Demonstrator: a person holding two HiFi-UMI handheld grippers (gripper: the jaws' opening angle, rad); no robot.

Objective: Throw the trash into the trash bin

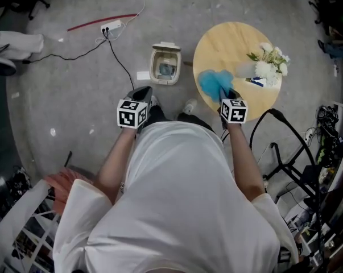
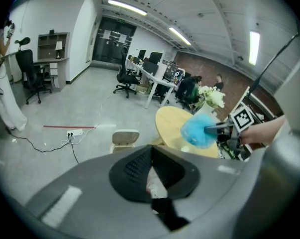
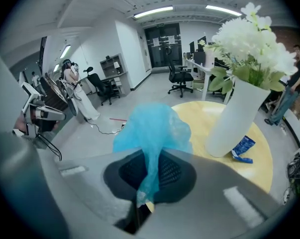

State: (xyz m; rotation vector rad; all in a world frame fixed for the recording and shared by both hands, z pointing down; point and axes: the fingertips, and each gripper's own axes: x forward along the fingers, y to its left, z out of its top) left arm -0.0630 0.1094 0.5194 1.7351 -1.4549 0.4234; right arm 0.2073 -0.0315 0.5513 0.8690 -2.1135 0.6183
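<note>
right gripper view shows the crumpled light-blue plastic trash (image 3: 152,128) pinched by a thin tail in the closed right tongs (image 3: 150,169), above the round wooden counter (image 3: 199,123). the left tongs (image 2: 150,158) are closed and empty. the small beige open-lidded bin (image 1: 165,64) stands on the floor nearby; a quick swing could pull that tail free.

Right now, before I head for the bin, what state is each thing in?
right gripper: shut on the blue plastic bag.
left gripper: shut, empty.
blue plastic bag: bunched, pinched by one end.
trash bin: on the floor, lid up.
vase: upright on the table, holding white flowers.
blue wrapper: lying flat beside the vase.
</note>
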